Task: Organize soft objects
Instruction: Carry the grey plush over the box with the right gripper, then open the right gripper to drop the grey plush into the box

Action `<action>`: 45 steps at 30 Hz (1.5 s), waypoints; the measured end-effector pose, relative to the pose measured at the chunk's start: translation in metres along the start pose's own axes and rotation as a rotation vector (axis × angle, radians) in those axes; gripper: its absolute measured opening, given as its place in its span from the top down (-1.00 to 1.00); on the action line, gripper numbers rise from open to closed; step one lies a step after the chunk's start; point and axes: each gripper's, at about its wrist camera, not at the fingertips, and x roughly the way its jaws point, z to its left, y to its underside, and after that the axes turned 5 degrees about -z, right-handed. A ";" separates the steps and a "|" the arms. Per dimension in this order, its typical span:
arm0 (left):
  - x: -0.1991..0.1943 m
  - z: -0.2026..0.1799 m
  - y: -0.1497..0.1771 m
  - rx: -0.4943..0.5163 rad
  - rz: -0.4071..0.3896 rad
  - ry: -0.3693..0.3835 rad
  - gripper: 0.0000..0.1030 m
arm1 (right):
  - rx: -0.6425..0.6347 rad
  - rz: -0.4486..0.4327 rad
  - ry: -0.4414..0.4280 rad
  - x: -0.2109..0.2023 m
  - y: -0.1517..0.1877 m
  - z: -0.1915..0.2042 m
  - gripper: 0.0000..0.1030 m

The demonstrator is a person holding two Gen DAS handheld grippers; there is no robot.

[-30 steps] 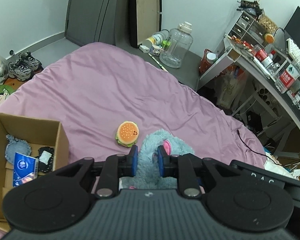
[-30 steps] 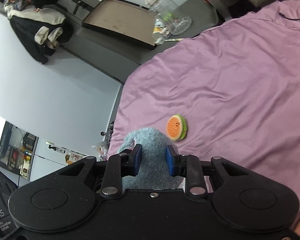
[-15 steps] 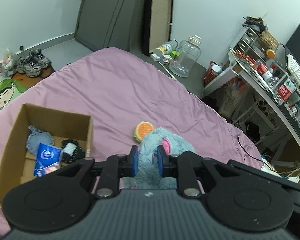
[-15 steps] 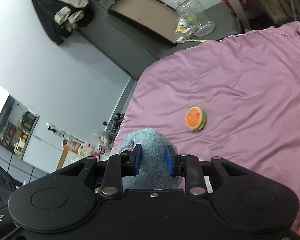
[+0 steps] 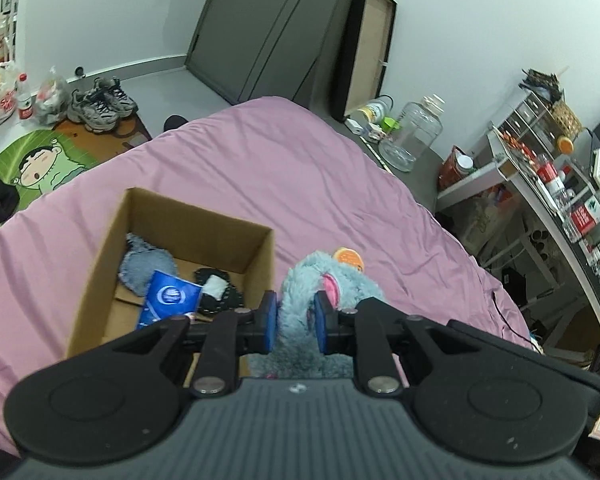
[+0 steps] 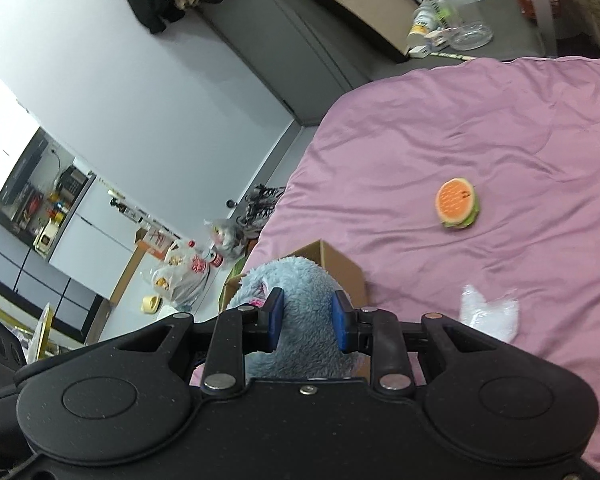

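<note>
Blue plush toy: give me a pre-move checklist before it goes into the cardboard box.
1. Left gripper clamped on the blue plush toy: ok.
2. Right gripper clamped on the toy: ok.
3. Cardboard box open at the top: ok.
4. Free room in the box beside the blue packet and grey cloth: cannot tell.
5. Toy fully lifted off the purple bedspread: cannot tell.
6. Burger toy lies apart from the box: ok.

Both grippers clamped on the blue plush toy

The left gripper (image 5: 294, 322) pinches a narrow fold of the blue plush toy (image 5: 300, 292) between its blue pads, jaws nearly together. The right gripper (image 6: 307, 320) squeezes the toy's broader fluffy bulk, jaws set wider, both pads pressed into the fur on either side.
</note>
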 end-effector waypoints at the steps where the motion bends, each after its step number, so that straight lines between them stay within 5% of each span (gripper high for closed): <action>1: -0.001 0.005 -0.001 -0.007 0.000 0.001 0.66 | -0.013 0.003 0.004 0.002 0.003 0.004 0.50; 24: -0.008 0.087 -0.003 -0.080 0.044 -0.076 0.82 | -0.056 0.166 -0.003 0.057 0.045 0.052 0.50; 36: -0.009 0.089 -0.004 -0.062 0.077 -0.139 0.73 | -0.098 0.145 0.043 0.054 0.049 0.058 0.30; 41: -0.013 0.077 -0.007 -0.034 0.071 -0.161 0.48 | -0.095 0.119 0.092 0.045 0.039 0.049 0.07; 45: -0.015 0.065 -0.008 -0.001 0.047 -0.172 -0.01 | -0.079 0.099 0.110 0.034 0.029 0.039 -0.09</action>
